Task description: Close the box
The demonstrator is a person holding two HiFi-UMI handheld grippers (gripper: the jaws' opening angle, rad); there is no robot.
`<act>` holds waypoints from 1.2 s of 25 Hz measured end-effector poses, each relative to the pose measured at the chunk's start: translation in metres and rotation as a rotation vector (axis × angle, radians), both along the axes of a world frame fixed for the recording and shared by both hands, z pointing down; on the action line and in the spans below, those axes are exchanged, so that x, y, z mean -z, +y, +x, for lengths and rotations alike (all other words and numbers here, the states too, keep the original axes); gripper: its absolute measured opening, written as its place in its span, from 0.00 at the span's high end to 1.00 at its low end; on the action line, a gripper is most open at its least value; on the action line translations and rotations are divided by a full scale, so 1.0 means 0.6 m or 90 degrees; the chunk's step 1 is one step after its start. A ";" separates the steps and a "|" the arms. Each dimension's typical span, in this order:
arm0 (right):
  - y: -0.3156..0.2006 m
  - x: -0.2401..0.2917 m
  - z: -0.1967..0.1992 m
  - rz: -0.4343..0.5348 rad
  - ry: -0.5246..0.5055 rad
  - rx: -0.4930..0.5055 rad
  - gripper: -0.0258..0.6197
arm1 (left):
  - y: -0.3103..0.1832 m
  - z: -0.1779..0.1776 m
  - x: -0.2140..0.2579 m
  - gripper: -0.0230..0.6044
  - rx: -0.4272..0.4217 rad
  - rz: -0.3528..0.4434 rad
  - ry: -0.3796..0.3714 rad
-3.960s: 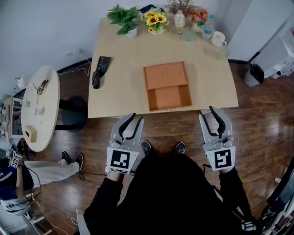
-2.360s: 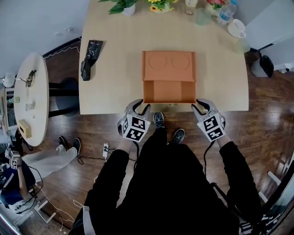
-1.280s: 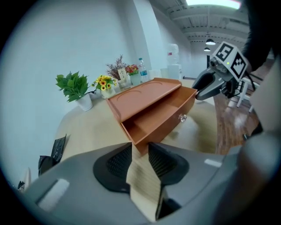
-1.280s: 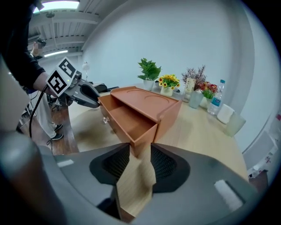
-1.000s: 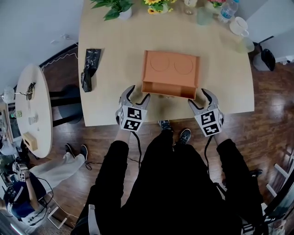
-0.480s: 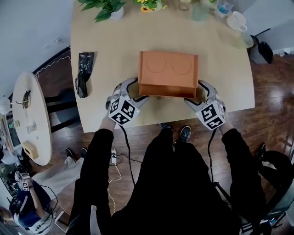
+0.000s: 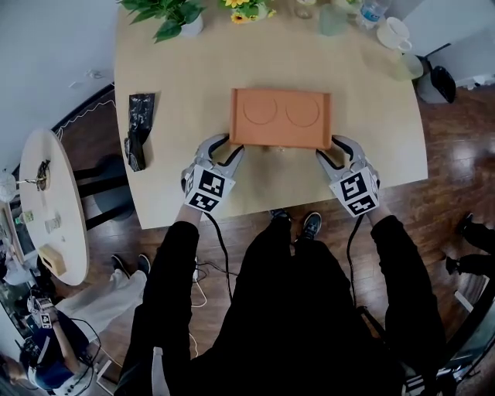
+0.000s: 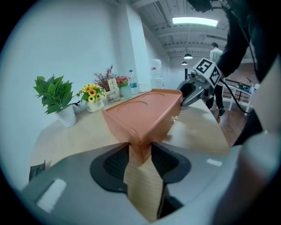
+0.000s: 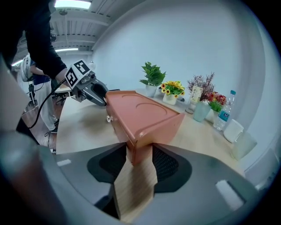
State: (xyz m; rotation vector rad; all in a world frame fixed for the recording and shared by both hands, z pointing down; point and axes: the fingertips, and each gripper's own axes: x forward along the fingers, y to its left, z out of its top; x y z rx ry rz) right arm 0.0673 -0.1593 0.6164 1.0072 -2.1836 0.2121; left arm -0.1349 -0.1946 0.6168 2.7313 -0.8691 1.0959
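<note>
The flat orange box [image 7: 280,116] lies on the wooden table [image 7: 193,85] with its drawer pushed fully in; a small knob [image 8: 174,119] shows on the front. My left gripper [image 7: 224,147] is at the box's near left corner, its jaws closing with that corner [image 8: 140,151] touching both pads. At the near right corner is my right gripper [image 7: 331,148], jaws likewise closing, and the corner [image 9: 139,154] fills the gap between its pads. Each gripper view shows the other gripper at the far end of the front.
A black bag [image 7: 138,128] lies at the table's left edge. A potted plant [image 7: 170,15], flowers [image 7: 246,9], a glass [image 7: 334,19] and a white mug [image 7: 393,32] line the far edge. A round side table [image 7: 46,201] stands left.
The drawer stood open earlier and is now in. Both grippers rose from below the table edge to the box's near corners, and their jaws narrowed around those corners.
</note>
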 end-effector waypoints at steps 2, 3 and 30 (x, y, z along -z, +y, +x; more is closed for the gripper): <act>-0.001 0.000 0.001 0.002 -0.001 -0.009 0.67 | 0.000 0.001 0.000 0.74 0.009 0.001 0.005; -0.001 0.000 0.001 0.003 -0.001 -0.014 0.67 | -0.001 0.001 0.000 0.74 0.013 0.002 0.007; 0.245 0.513 0.073 0.231 -0.448 -0.100 0.65 | 0.324 0.099 0.524 0.78 0.212 0.182 0.434</act>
